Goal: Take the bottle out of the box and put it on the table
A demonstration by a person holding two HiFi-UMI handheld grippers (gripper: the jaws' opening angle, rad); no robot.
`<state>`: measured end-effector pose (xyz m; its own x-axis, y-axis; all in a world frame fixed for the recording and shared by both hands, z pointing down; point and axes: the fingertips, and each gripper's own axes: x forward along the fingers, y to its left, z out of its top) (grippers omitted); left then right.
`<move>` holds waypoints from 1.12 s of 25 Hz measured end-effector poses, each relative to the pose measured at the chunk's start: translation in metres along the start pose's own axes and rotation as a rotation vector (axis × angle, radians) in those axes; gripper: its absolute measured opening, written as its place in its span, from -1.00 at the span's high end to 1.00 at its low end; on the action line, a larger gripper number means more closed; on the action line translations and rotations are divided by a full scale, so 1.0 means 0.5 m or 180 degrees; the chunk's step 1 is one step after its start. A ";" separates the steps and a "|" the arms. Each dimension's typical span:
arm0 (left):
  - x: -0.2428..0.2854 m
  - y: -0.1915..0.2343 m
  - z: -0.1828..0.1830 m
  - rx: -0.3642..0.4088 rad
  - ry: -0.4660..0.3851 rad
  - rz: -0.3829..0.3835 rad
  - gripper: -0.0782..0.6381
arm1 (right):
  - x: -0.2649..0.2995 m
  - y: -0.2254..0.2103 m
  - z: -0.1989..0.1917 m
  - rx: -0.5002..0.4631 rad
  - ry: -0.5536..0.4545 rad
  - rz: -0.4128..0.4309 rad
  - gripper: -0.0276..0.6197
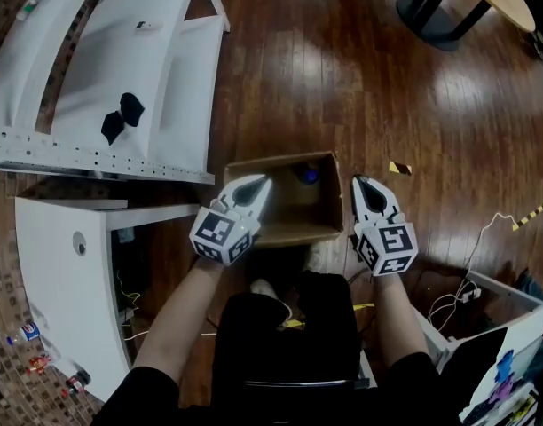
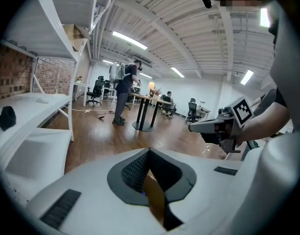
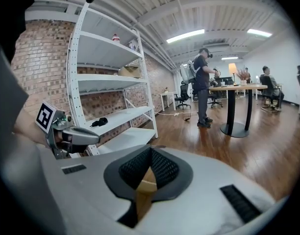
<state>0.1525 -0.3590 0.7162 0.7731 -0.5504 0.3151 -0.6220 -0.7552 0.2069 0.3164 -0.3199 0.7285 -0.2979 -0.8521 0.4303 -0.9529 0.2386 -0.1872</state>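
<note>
Head view: bottle (image 1: 307, 176) near right tongs (image 1: 359, 183)

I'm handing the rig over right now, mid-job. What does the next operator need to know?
Left gripper: shut on the left wall of the box.
Right gripper: shut on the box's right wall.
Bottle: inside the box, near its far wall, a blue part showing.
Done: box gripped from both sides over the wooden floor; nothing taken out.
Left: free one gripper, grasp the bottle, lift it out, set it on the table.
</note>
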 end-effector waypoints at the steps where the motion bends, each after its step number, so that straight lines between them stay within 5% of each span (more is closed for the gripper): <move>1: 0.020 0.005 -0.024 0.0058 -0.0009 -0.0054 0.77 | 0.026 -0.006 -0.015 -0.0015 -0.0056 0.0001 0.91; 7: 0.157 0.046 -0.219 0.0328 -0.0228 -0.0320 0.77 | 0.185 -0.072 -0.145 -0.0058 -0.0513 -0.0169 0.91; 15: 0.261 0.093 -0.425 0.0263 -0.0450 -0.0610 0.77 | 0.300 -0.134 -0.307 -0.0175 -0.0775 -0.0415 0.91; 24: 0.370 0.061 -0.559 0.0356 -0.0106 -0.0802 0.77 | 0.254 -0.214 -0.350 0.0082 -0.0873 -0.0650 0.91; 28: 0.412 0.049 -0.617 0.0335 0.0074 -0.0851 0.42 | 0.252 -0.220 -0.375 0.0077 -0.0731 -0.0584 0.91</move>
<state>0.2583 -0.3810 1.0721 0.9042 -0.3193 0.2836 -0.3791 -0.9059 0.1887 0.3728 -0.3662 0.9687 -0.0976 -0.9638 0.2483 -0.9872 0.0620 -0.1471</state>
